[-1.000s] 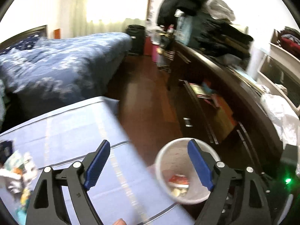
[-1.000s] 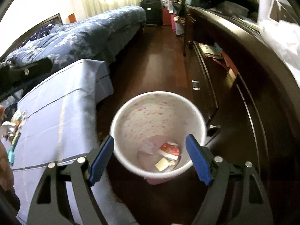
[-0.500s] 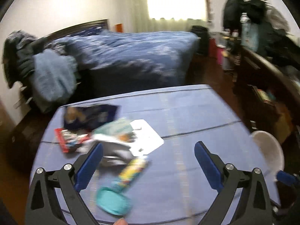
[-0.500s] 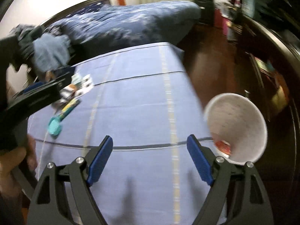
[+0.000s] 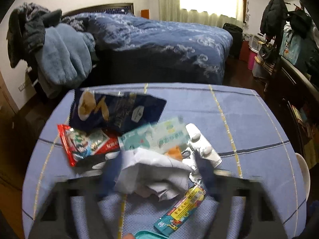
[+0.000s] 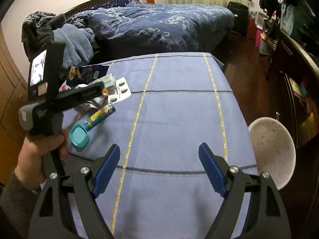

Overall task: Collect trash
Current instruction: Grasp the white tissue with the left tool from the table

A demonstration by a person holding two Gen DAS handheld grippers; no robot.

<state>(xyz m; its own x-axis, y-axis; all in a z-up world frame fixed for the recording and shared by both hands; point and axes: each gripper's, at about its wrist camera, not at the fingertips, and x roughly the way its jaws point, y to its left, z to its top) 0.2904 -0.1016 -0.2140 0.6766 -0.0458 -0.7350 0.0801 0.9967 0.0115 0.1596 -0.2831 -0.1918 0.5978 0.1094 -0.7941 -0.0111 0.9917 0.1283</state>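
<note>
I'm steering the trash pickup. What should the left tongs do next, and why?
Probably finish closing on the crumpled white paper. The left tongs have just been closing, blurred, with that paper between them atop the wrapper pile, while the bin waits at the table's right edge.

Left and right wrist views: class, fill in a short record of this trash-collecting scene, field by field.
Surface: blue tablecloth
Trash: crumpled white paper, dark blue bag, red wrapper, blister pack, piled together
Left gripper: jaws have just been closing, blurred, the paper between them; grip unclear
Right gripper: jaws open, empty, over bare cloth
Bin: white bin, beside the table's edge
</note>
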